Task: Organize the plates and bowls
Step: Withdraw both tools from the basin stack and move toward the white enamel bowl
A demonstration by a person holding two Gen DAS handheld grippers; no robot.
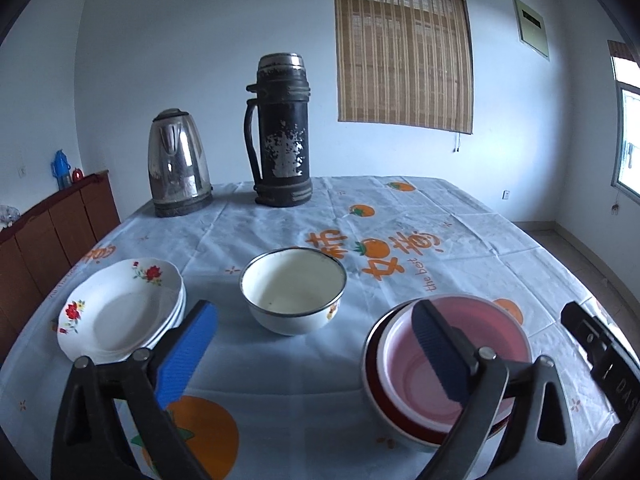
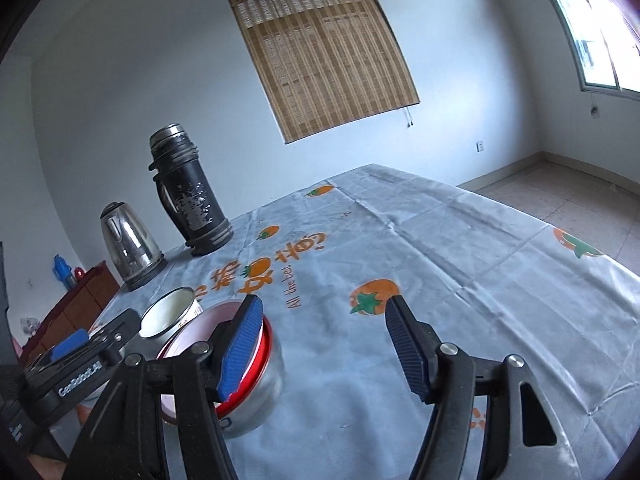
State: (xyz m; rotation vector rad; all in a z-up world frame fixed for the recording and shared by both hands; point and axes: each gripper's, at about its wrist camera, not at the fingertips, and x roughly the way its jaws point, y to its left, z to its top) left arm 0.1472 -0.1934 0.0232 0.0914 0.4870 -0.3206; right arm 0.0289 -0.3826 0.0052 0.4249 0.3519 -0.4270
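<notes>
Your left hand-held gripper [image 1: 316, 344] and right hand-held gripper [image 2: 324, 344] both stand spread apart, holding nothing. On the surface [image 1: 460, 240]: stacked floral plates [image 1: 120, 312] left, white enamel bowl [image 1: 294, 290] centre, pink bowl [image 1: 472, 340] nested in a red-rimmed bowl [image 1: 370, 364] right.

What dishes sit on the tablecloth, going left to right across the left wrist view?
Stack of white floral plates → white enamel bowl with a dark rim → pink plastic bowl nested in a red-lined bowl.
</notes>
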